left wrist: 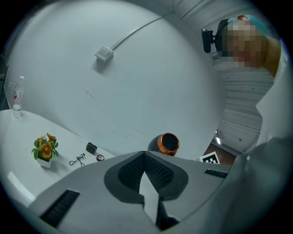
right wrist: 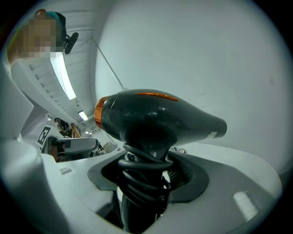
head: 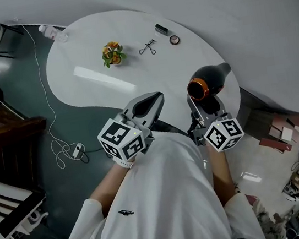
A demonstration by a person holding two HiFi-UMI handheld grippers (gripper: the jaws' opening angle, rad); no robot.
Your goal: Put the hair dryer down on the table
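Shows hair dryer (head: 207,79) clamped by its cord-wrapped handle in right gripper (head: 199,106), at edge of white table (head: 104,78); alongside, left gripper (head: 155,98) clenched on nothing.

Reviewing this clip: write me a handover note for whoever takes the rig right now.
Left gripper: shut, empty, near the table's front edge.
Right gripper: shut on the hair dryer by its cord-wrapped handle, barrel on top.
The dryer is held up by the table's near right edge, not resting on it.
Done: dryer in hand.
Left: lower it onto a bare part of the table, then let go.
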